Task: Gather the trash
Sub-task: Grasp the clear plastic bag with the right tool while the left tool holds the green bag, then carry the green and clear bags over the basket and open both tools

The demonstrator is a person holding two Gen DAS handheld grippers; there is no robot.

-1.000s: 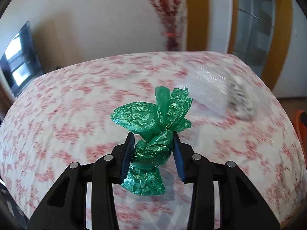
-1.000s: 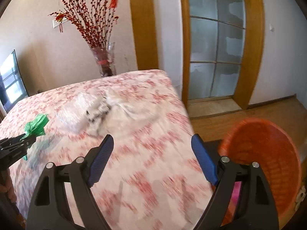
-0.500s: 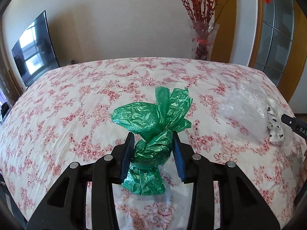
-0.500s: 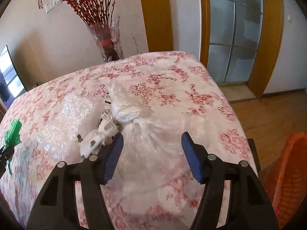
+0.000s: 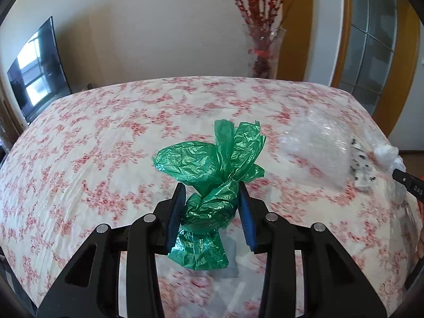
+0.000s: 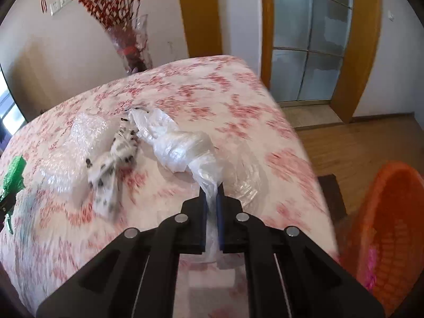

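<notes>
A: Surface?
B: Table w/ floral cloth (image 6: pixel 238 100), vase (image 5: pixel 265 50) at far edge, orange basket (image 6: pixel 384 225) down right of the right gripper.
A: Left gripper (image 5: pixel 210 202)?
B: Clamped on a green bag (image 5: pixel 212 164), held above the cloth.
A: Right gripper (image 6: pixel 211 204)?
B: Pinched tight on a clear plastic bag (image 6: pixel 180 145), which trails fwd-left from its tips. Spotted scrap (image 6: pixel 114 159) & bubble wrap (image 6: pixel 79 145) lie just left of that.

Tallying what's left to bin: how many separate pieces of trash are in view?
4: green bag in left tongs; clear bag in right tongs; bubble wrap and spotted scrap on the tablecloth. More may be hidden.
</notes>
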